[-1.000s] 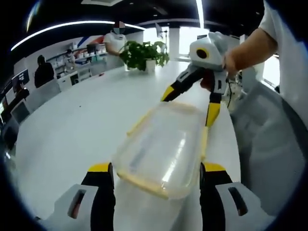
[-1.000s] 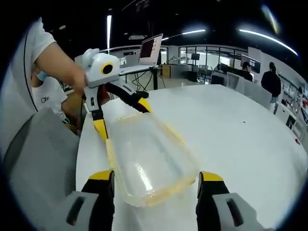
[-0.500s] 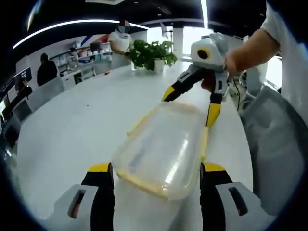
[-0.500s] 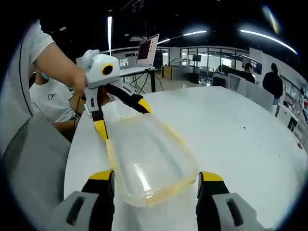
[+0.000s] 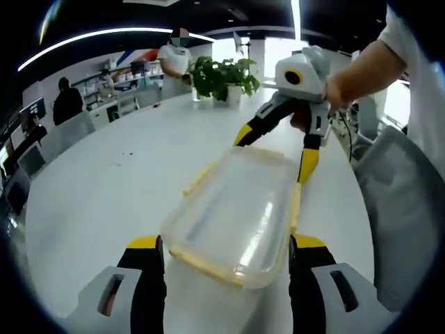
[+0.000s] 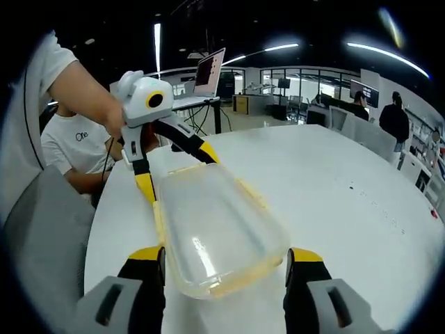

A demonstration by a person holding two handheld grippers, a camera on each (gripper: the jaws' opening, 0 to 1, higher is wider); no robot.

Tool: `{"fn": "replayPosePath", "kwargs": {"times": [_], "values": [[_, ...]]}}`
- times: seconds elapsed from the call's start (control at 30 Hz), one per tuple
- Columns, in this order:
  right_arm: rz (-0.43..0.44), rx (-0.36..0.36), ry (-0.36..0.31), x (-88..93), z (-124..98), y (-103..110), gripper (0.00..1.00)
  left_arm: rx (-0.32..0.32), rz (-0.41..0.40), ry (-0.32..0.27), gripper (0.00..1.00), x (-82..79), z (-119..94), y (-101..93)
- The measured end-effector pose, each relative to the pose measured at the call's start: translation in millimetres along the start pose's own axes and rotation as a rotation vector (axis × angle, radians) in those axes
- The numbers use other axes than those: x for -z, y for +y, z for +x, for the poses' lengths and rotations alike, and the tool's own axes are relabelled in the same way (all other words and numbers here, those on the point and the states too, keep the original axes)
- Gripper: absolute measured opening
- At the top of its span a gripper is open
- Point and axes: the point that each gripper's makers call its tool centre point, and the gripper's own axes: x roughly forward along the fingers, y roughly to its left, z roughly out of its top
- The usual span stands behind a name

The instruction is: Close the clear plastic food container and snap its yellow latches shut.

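Broadly, you are working at a large round white table [image 5: 104, 188], where the clear rectangular plastic food container with yellow trim [image 5: 233, 216] sits between your two tools, lid on top. Your left gripper [image 5: 221, 245] has its yellow-tipped jaws spread wide on either side of the container's near end; your right gripper [image 6: 221, 256] brackets the opposite end the same way, jaws apart. One yellow side latch [image 6: 252, 194] sticks out from the rim.
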Motion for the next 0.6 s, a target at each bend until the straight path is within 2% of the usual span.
{"fn": "replayPosePath", "kwargs": {"times": [0.27, 0.3, 0.43, 0.5, 0.53, 0.57, 0.6], "values": [[0.028, -0.003, 0.006, 1.0, -1, 1, 0.71, 0.004, -0.023, -0.010, 0.73, -0.6, -2, -0.3], [0.053, -0.003, 0.024, 4.7, -1, 2, 0.75, 0.004, -0.026, -0.010, 0.75, -0.5, -2, -0.5], [0.047, -0.013, 0.031, 8.3, -2, 7, 0.86, -0.008, -0.021, -0.003, 0.87, 0.8, -3, -1.8], [0.059, -0.007, 0.029, 8.1, -4, 8, 0.98, 0.016, -0.043, -0.004, 0.93, 1.3, -4, -6.7], [0.093, 0.015, 0.029, 7.9, -6, 5, 0.98, 0.010, -0.052, -0.001, 0.98, 1.9, -5, -6.5], [0.091, -0.002, 0.032, 8.0, -7, 7, 0.99, 0.014, -0.059, -0.009, 0.99, 1.0, -6, -7.5], [0.087, 0.002, 0.029, 7.4, -9, 7, 0.99, 0.027, -0.075, -0.040, 0.99, -3.6, -8, -10.0]]}}
